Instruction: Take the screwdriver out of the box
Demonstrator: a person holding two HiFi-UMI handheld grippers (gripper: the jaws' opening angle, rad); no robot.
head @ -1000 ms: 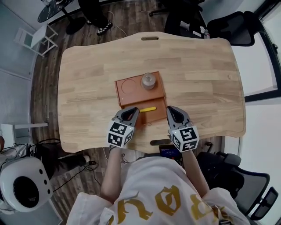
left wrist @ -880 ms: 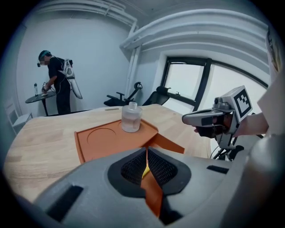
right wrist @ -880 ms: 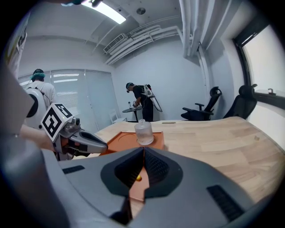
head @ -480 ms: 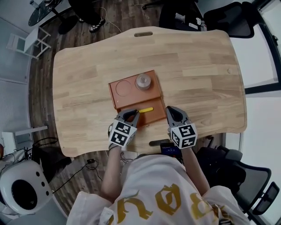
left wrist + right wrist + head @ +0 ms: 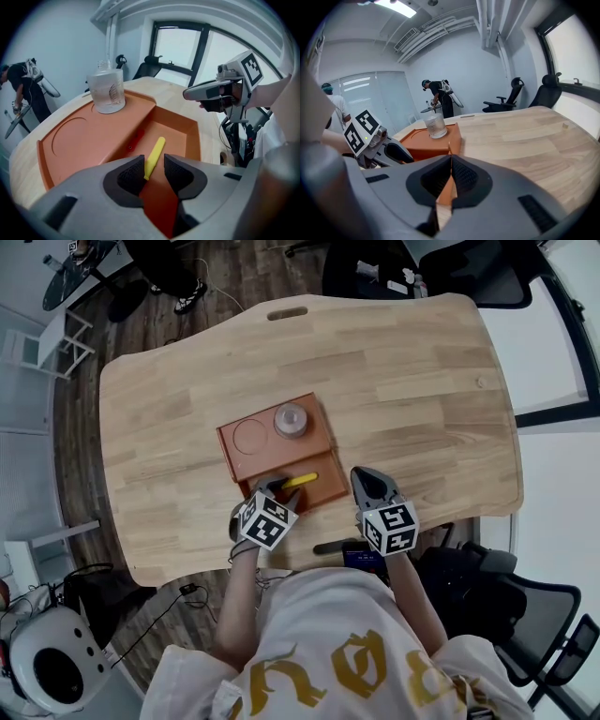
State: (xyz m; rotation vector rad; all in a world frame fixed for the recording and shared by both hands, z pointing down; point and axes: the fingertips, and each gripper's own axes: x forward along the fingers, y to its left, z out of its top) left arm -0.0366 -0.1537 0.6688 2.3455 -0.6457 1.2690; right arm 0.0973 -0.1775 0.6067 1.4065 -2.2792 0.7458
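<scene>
An orange box (image 5: 246,460) lies on the wooden table, and a yellow-handled screwdriver (image 5: 300,481) rests in its near sunken compartment. My left gripper (image 5: 274,489) reaches down into that compartment. In the left gripper view its jaws (image 5: 153,171) are opening, and the near end of the screwdriver (image 5: 154,151) shows in the gap with neither pad touching it. A small red part (image 5: 136,139) lies beside the handle. My right gripper (image 5: 360,476) hovers off the box's right side. It is shut (image 5: 450,176) with nothing between its jaws.
A clear glass jar (image 5: 291,419) stands on the box's raised far part, beside a round recess. The table (image 5: 422,399) has its front edge just under my hands. Office chairs stand beyond the far edge, and a person (image 5: 438,96) stands in the background.
My left gripper has dropped and tilted down into the box's compartment, and its jaws have gone from shut to parted. The right gripper has sunk a little beside the box.
</scene>
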